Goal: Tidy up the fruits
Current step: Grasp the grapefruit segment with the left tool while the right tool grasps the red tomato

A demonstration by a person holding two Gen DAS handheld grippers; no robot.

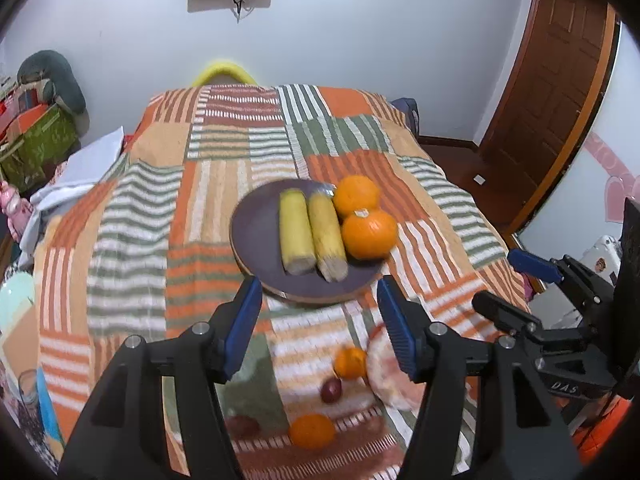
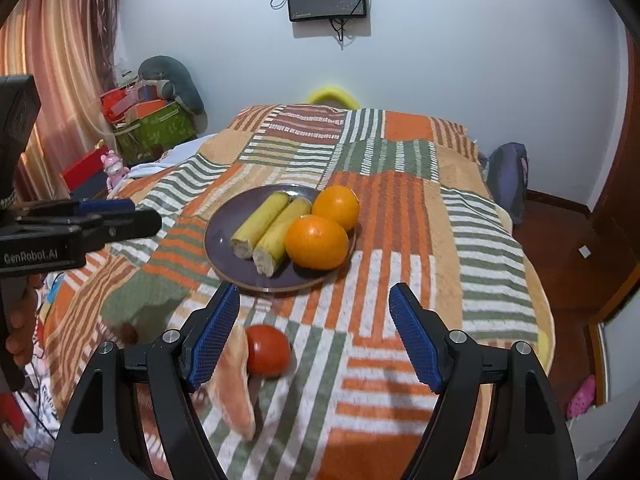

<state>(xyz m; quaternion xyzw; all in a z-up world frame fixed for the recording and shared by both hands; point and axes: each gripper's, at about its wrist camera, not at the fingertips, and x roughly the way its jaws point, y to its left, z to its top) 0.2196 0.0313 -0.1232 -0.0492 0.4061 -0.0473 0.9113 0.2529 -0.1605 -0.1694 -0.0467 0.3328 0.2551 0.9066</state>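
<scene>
Both grippers, left gripper (image 1: 318, 312) and right gripper (image 2: 314, 336), hang with jaws spread and empty just short of the purple plate (image 2: 224, 224) on the bed (image 2: 400, 320). On that plate lie two corn pieces (image 2: 260, 224) and two oranges (image 2: 318, 242), probably gathered already. Short of the plate wait two small oranges (image 1: 350, 362), a tomato (image 2: 267, 350) and a pale plate (image 2: 236, 380).
</scene>
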